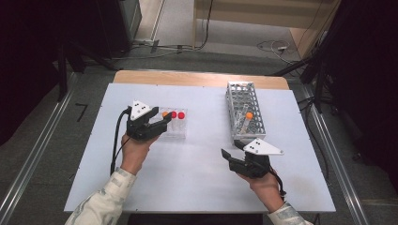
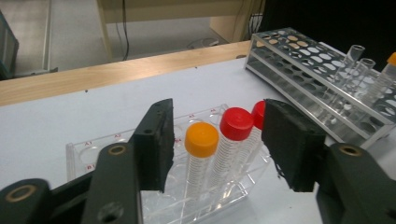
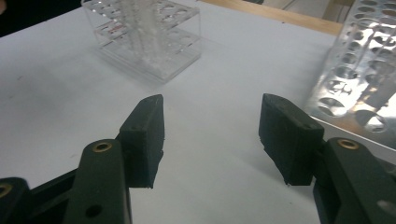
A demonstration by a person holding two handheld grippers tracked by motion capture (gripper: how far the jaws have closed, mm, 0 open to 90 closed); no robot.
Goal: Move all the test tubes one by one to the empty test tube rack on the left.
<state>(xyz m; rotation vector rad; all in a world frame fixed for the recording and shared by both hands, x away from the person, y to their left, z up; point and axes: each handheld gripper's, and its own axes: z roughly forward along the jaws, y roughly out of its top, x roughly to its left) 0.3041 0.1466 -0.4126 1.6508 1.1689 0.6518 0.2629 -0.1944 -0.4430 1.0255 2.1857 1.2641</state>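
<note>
The orange-capped tube [image 2: 201, 154] stands upright in the clear acrylic rack [image 2: 93, 149], beside two red-capped tubes [image 2: 236, 128]. Our left gripper [image 2: 215, 140] brackets it, jaws apart, not pressing. Our right gripper [image 3: 210, 135] waits open, empty, beside the metal rack [image 1: 245, 110].

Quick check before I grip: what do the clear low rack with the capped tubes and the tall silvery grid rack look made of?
The clear low rack looks like glossy transparent acrylic: the table shows through its walls, and it carries red printed labels. The tall silvery grid rack looks like metal, or possibly metallic-finished plastic: grey, reflective, with rows of punched round holes.
</note>
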